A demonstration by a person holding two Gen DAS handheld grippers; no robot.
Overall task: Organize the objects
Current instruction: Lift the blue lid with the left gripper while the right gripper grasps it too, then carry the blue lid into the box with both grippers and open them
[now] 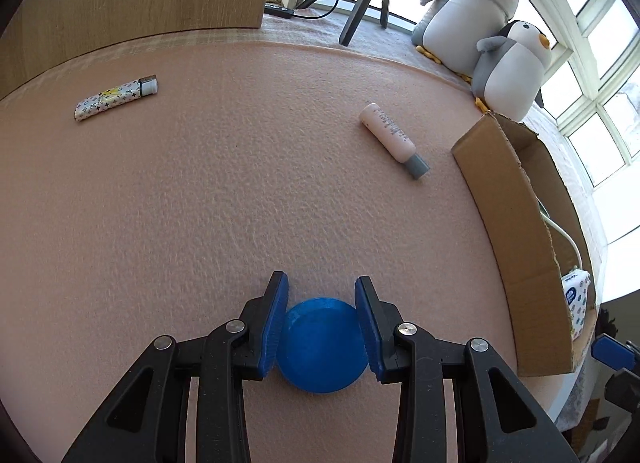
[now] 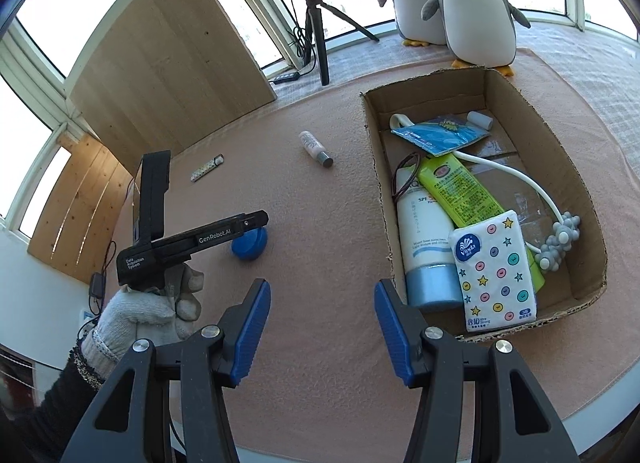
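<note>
One blue puck (image 1: 322, 345) clamped in left gripper (image 1: 322, 323), right gripper (image 2: 322, 327) wide, two penguins (image 1: 480, 23).

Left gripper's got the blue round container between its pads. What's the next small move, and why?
Probably lift it straight up a little. The left gripper has both pads against the blue round container, which looks to sit on the pink mat; the cardboard box lies off to the right, so it needs clearance first.
</note>
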